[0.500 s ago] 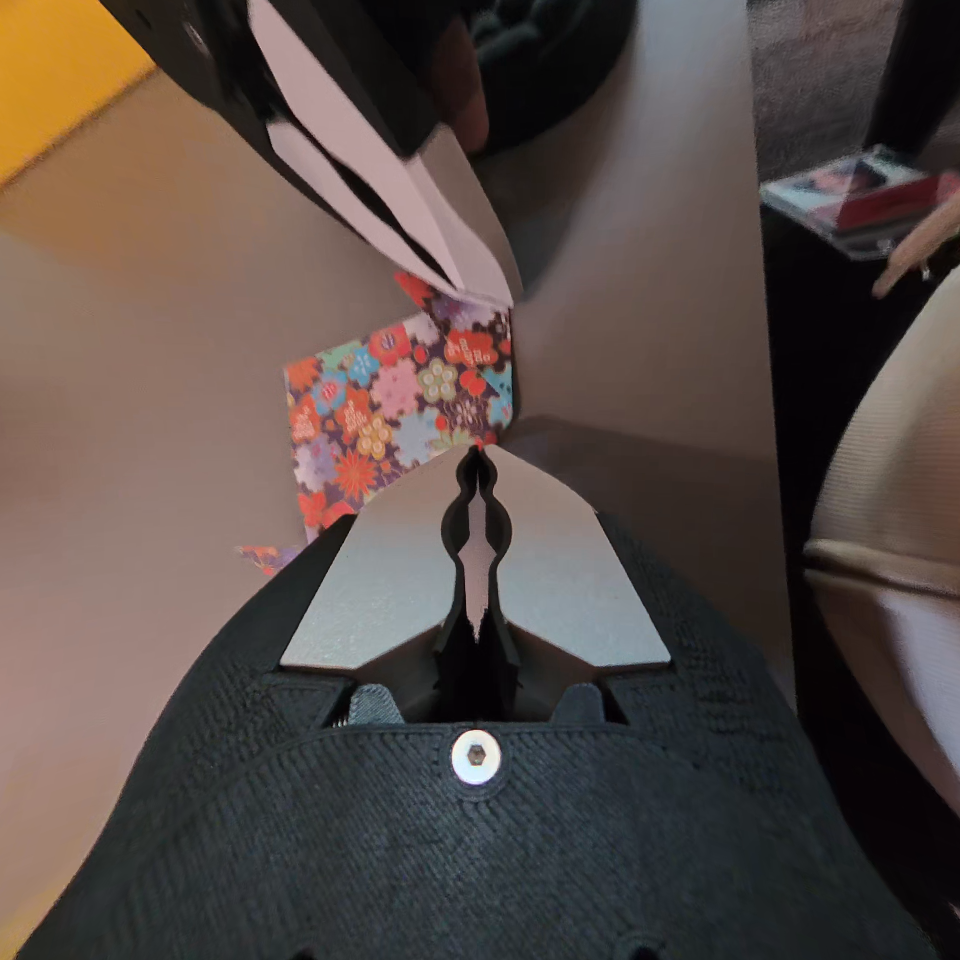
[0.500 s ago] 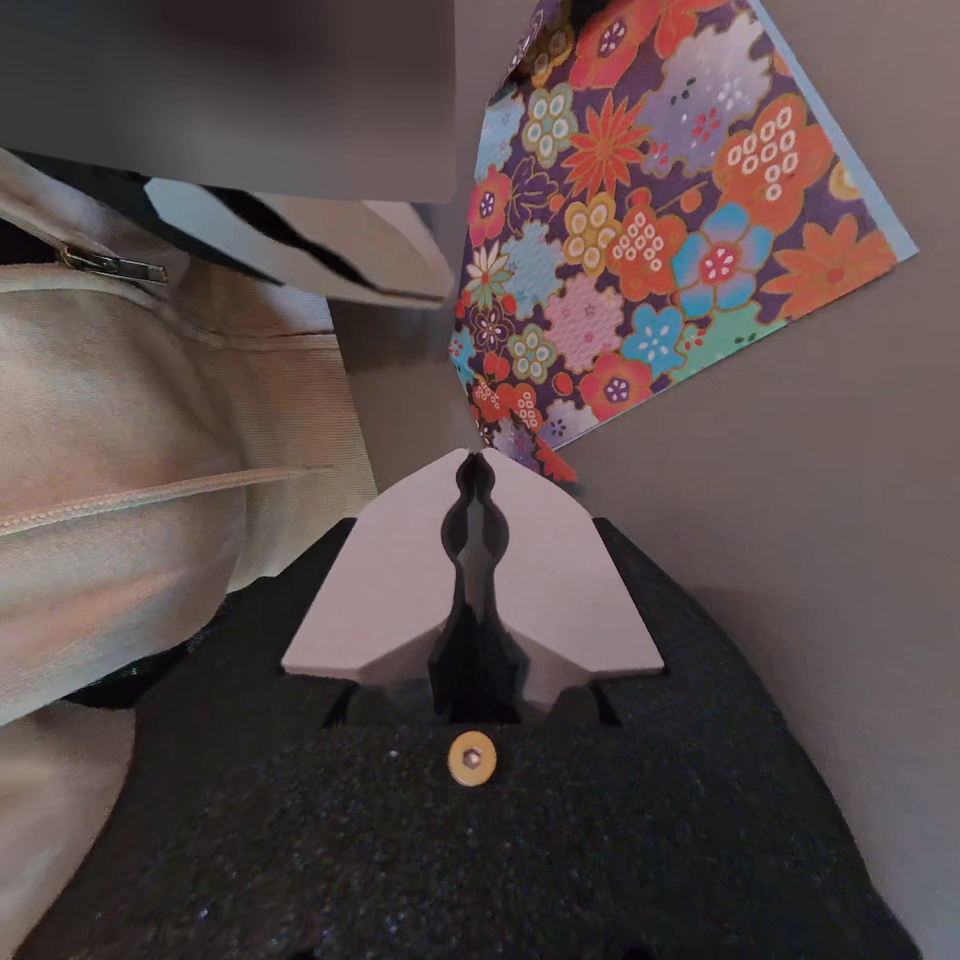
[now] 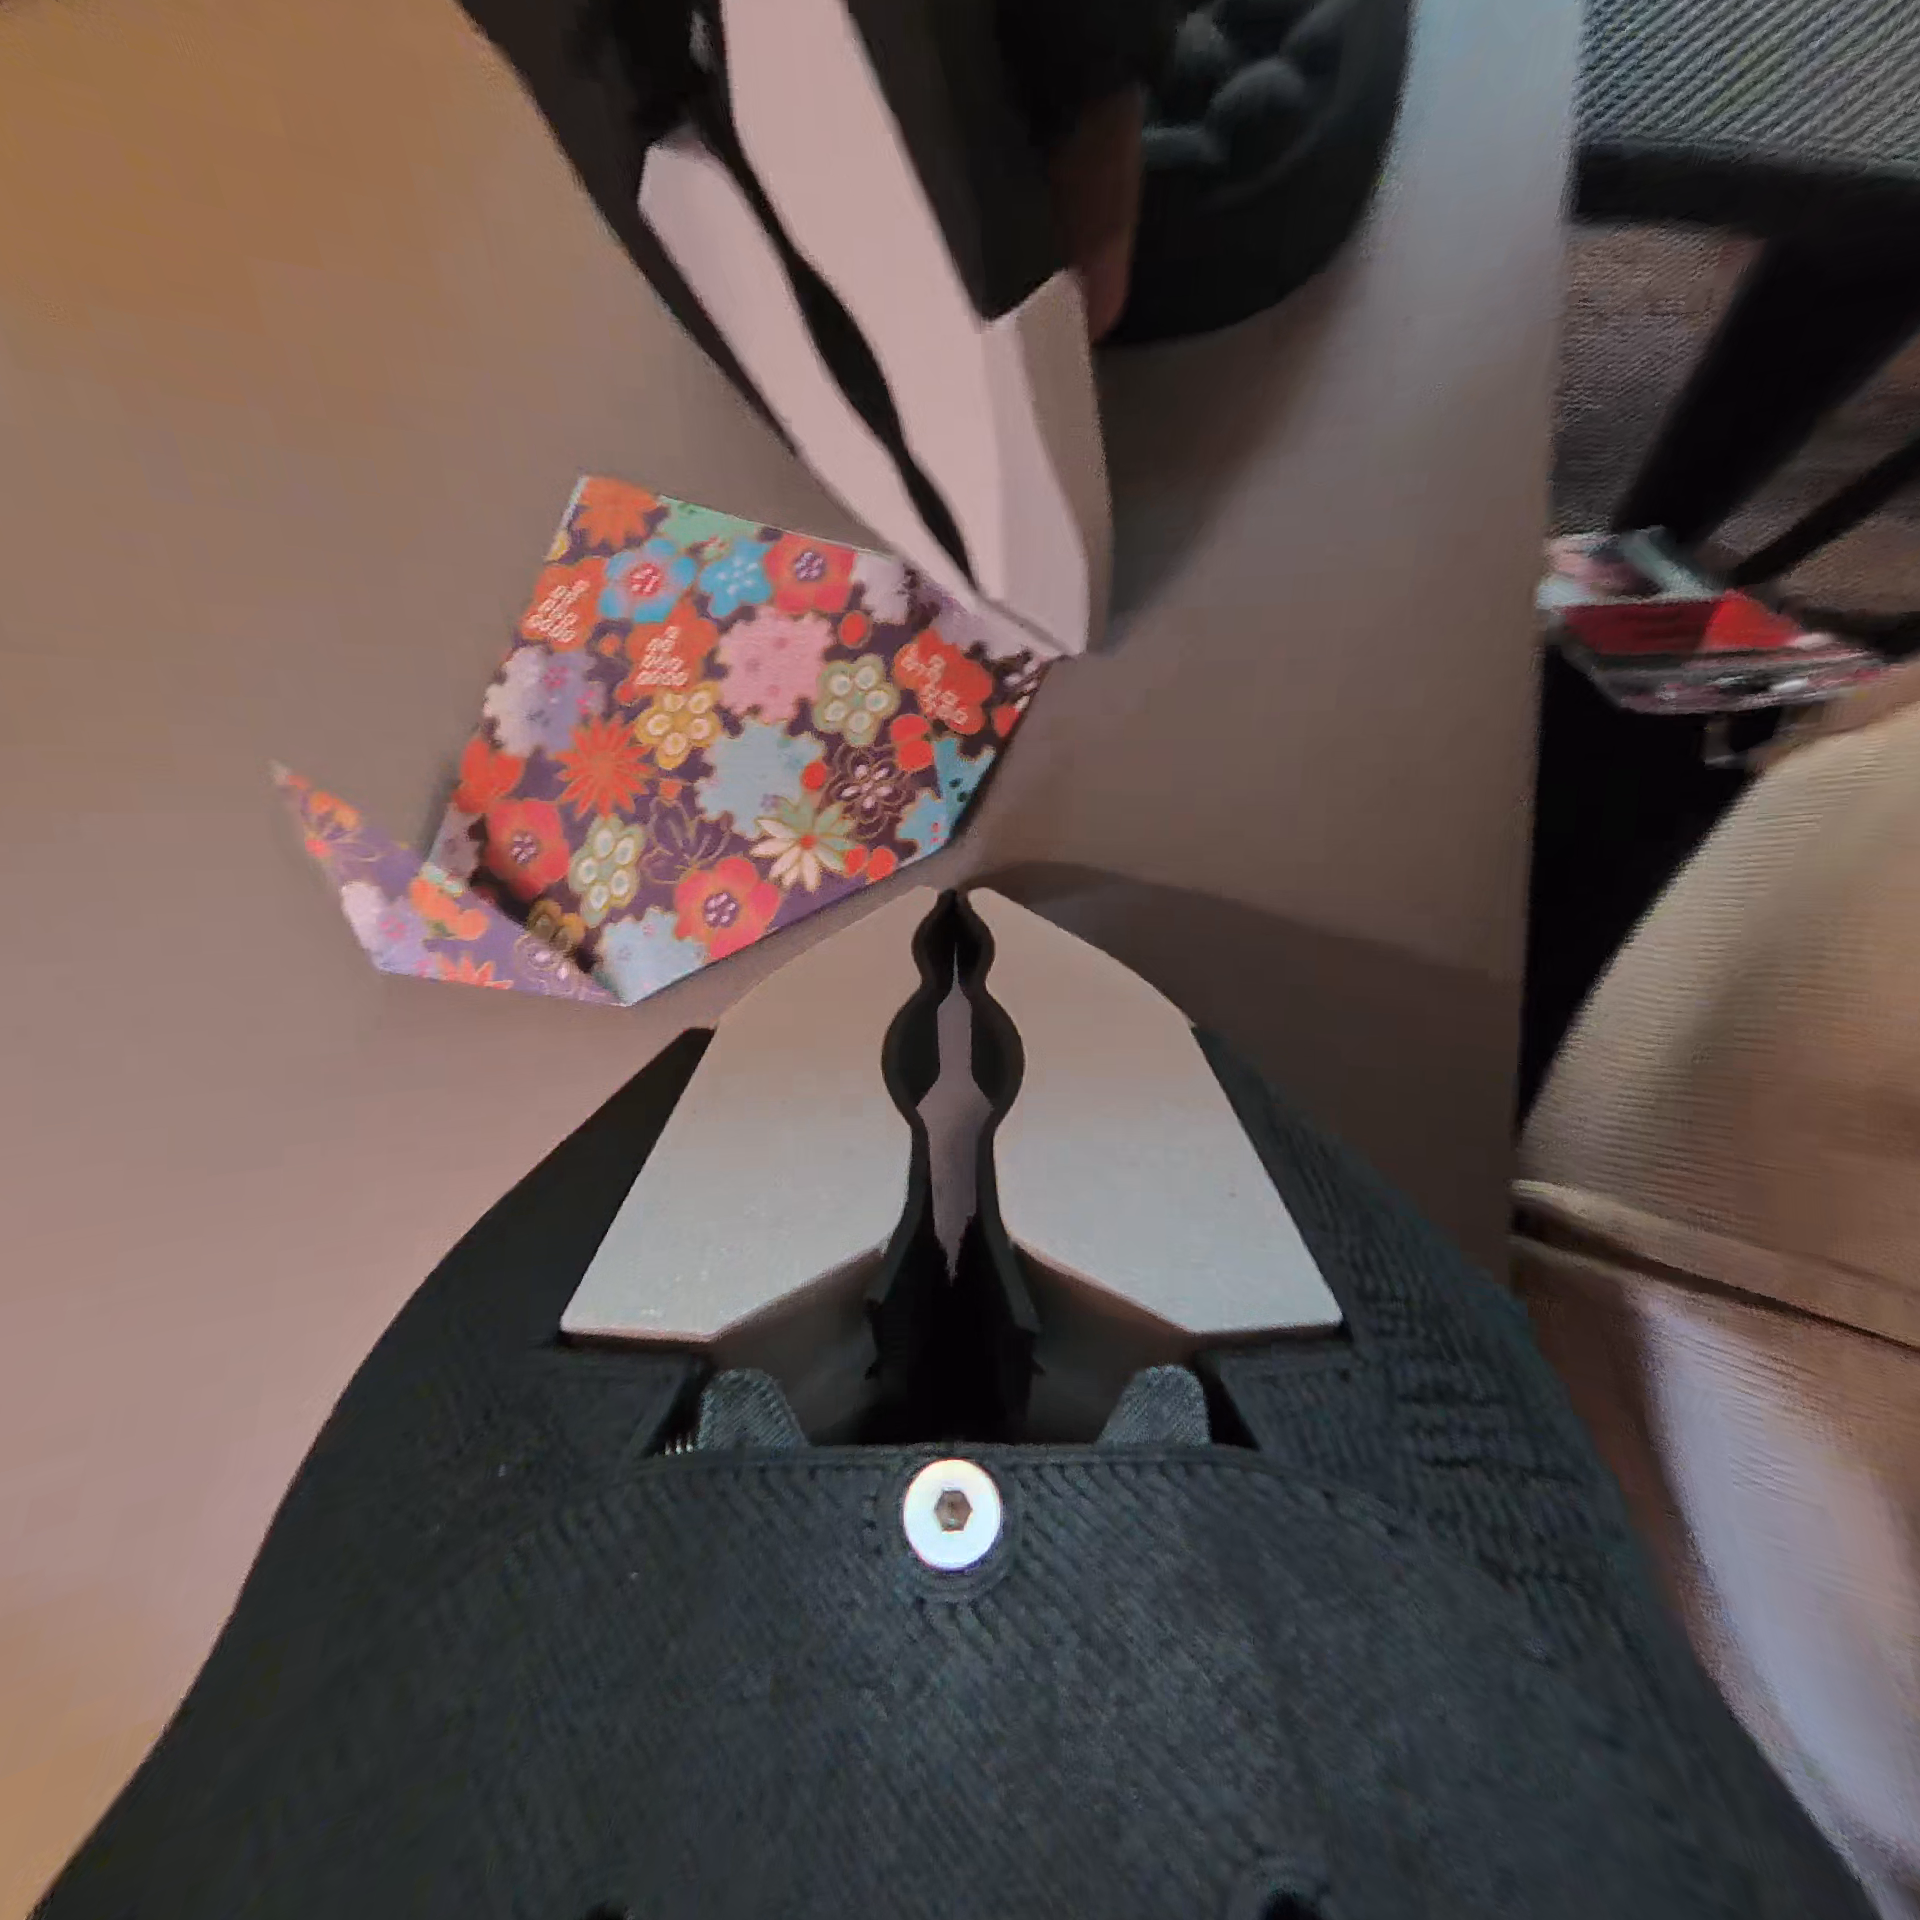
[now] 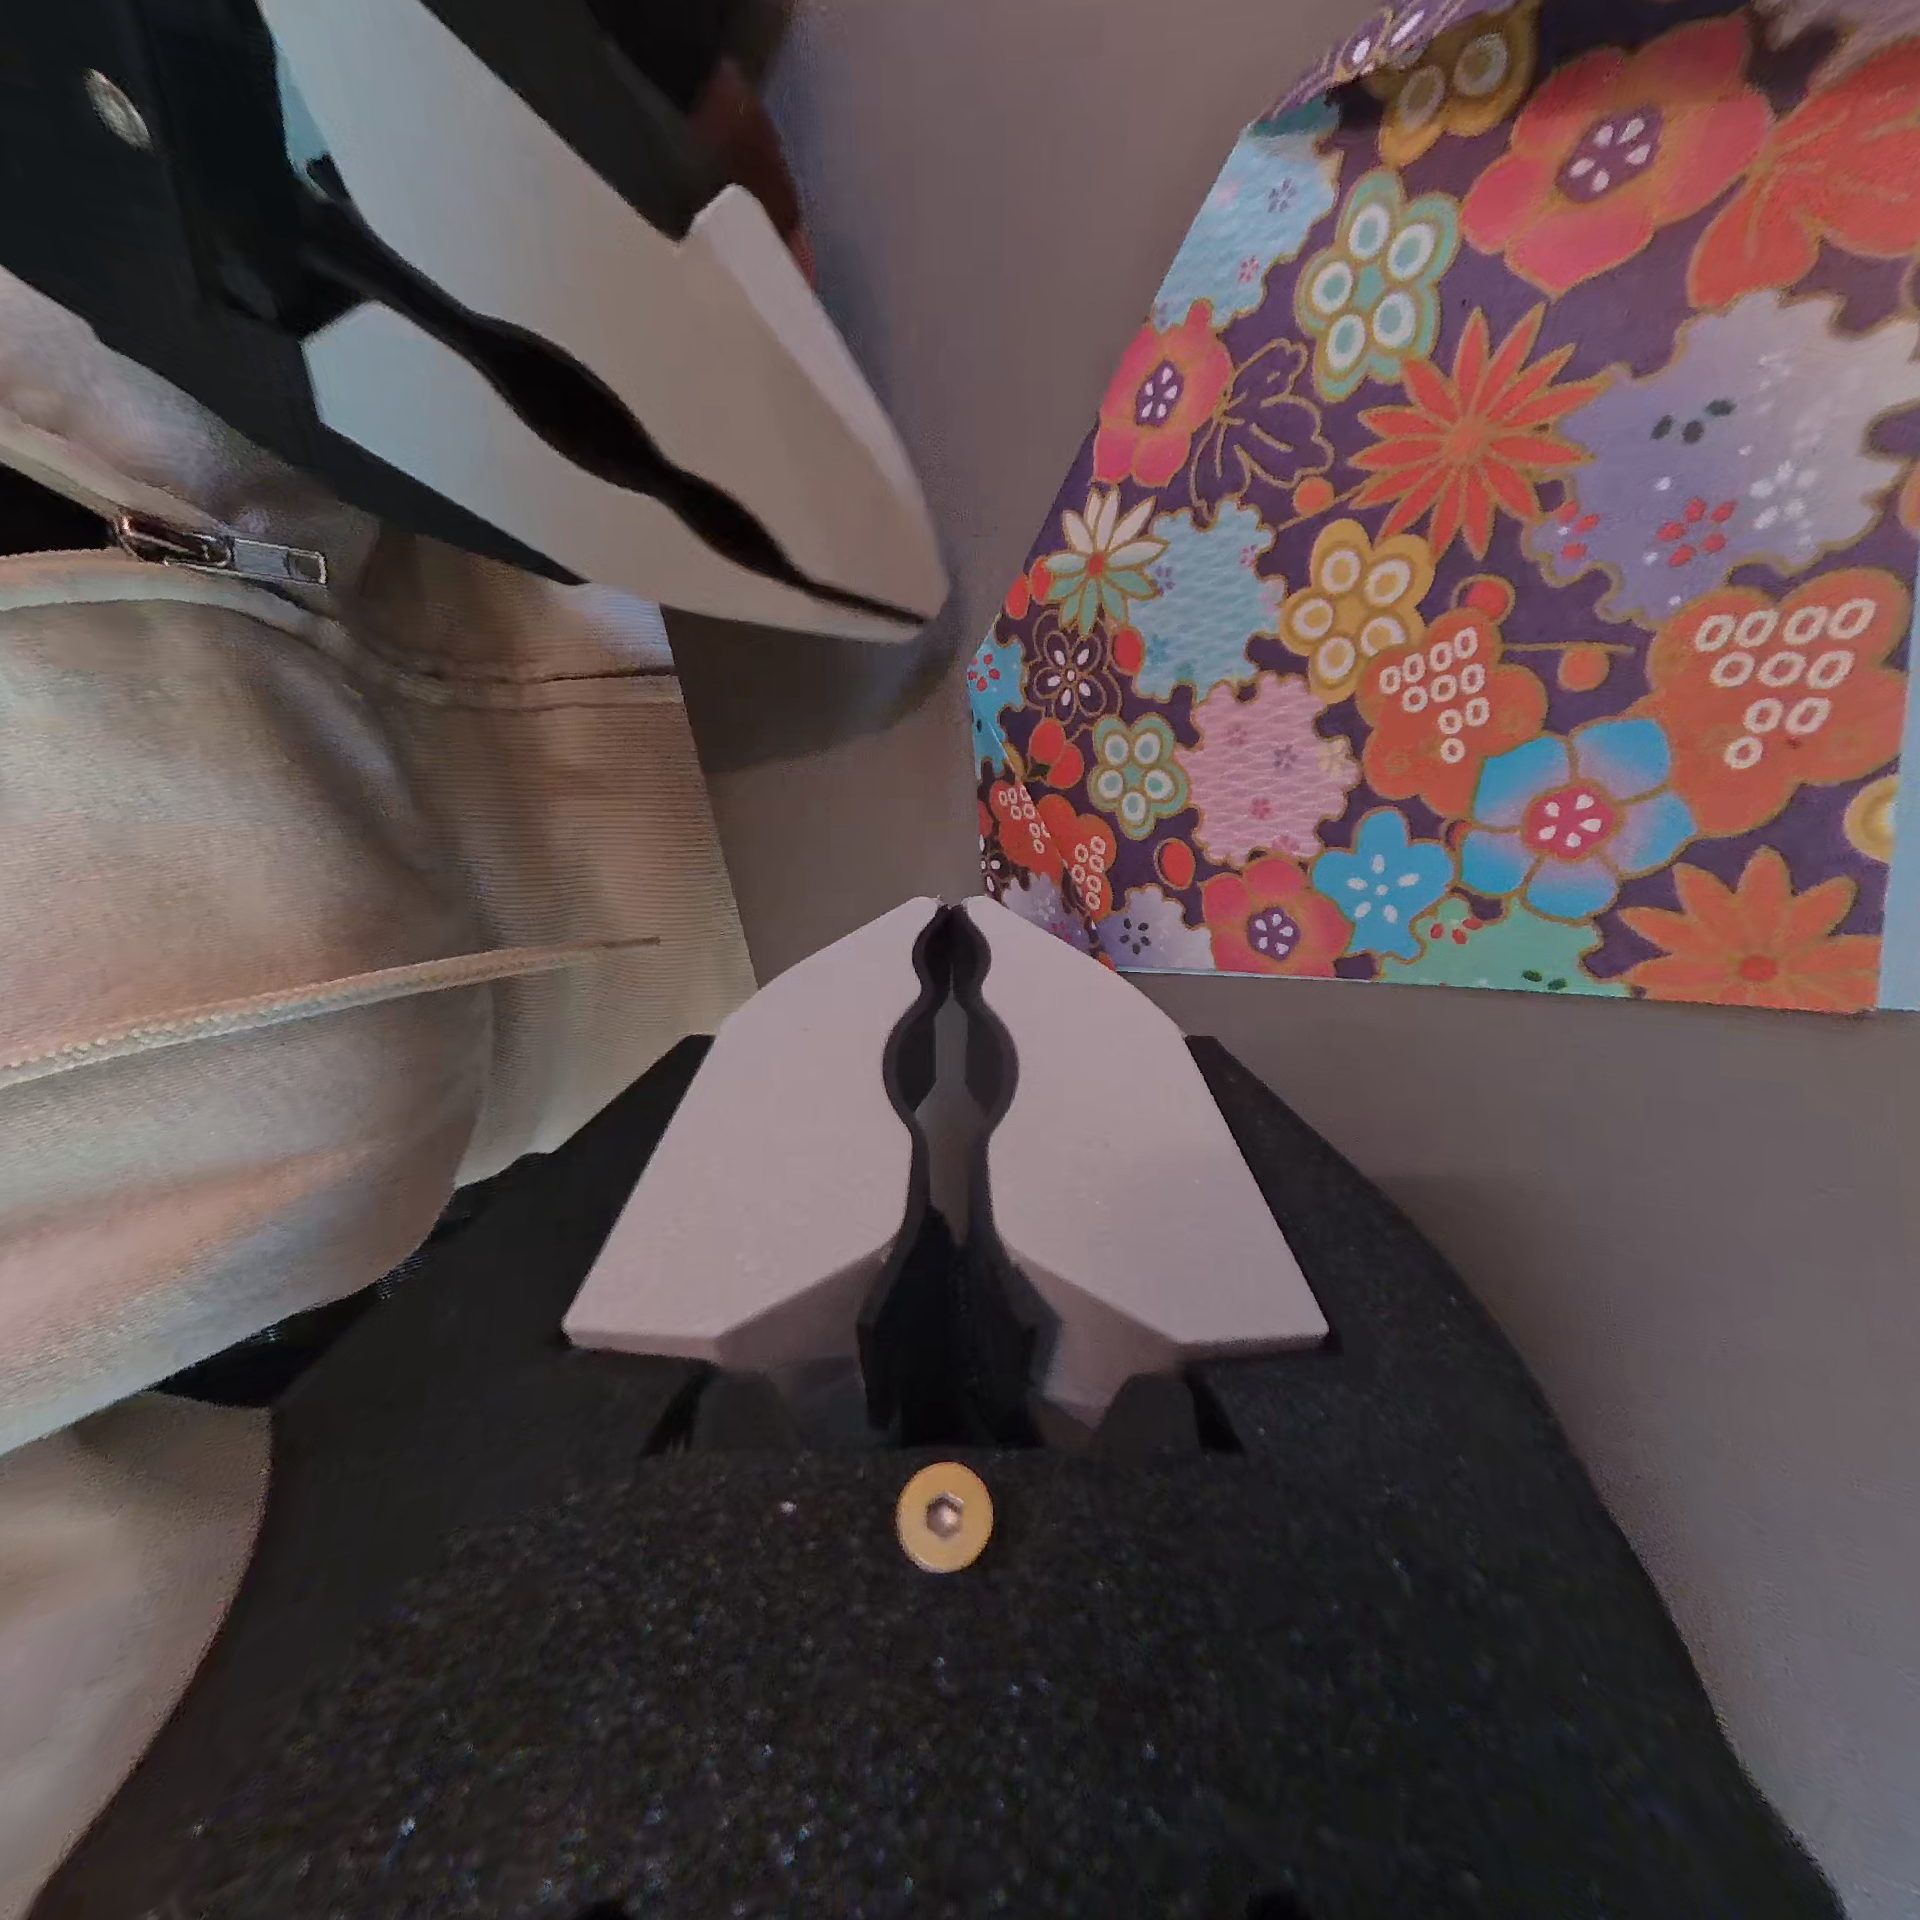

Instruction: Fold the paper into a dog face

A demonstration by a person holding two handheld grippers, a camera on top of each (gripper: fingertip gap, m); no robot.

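In the left wrist view, our left gripper has its two fingers pressed together with nothing between them. The flowery paper lies on the table just ahead of the tips and to their left, with one flap sticking out. Our right gripper comes down from above and touches the paper's far corner.

In the right wrist view, our right gripper is squeezed together too. The paper is just ahead and to the right, its corner right beside the tips; we cannot tell if they pinch it. The left gripper points in from the upper left, near the paper's edge.
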